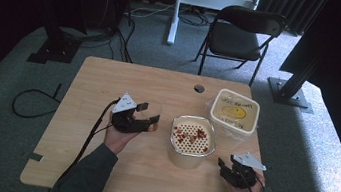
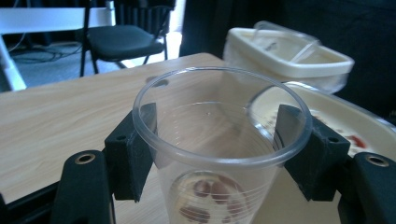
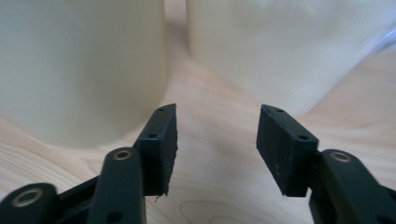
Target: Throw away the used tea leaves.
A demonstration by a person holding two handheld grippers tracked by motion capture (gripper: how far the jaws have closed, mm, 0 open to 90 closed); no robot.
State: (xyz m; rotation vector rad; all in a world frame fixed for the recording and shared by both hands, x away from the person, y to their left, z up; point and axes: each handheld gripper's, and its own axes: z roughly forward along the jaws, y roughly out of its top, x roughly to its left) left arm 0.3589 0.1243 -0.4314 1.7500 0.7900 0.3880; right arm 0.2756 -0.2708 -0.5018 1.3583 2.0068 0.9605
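Left gripper point(image 1: 148, 115) has a clear plastic cup point(image 2: 219, 140) clamped between its black jaws, the blocky pads pressed flat on either side just under the rolled rim. The cup is thin-walled and ribbed, upright, and a few reddish-brown pieces sit at its bottom, though through the plastic it's hard to say what they are. In the high view it sits left of the middle of the pale wood-grain table point(image 1: 110, 80), just beside a rounded-square cream tub point(image 1: 192, 140) whose perforated insert is scattered with red bits. Behind that, near the far right corner, a second cream container point(image 1: 235, 111) with yellow on its lid. Right gripper point(image 3: 217, 140) is down by the near right edge, jaws apart with bare wood between the matte pads and the two smooth cream walls close ahead.
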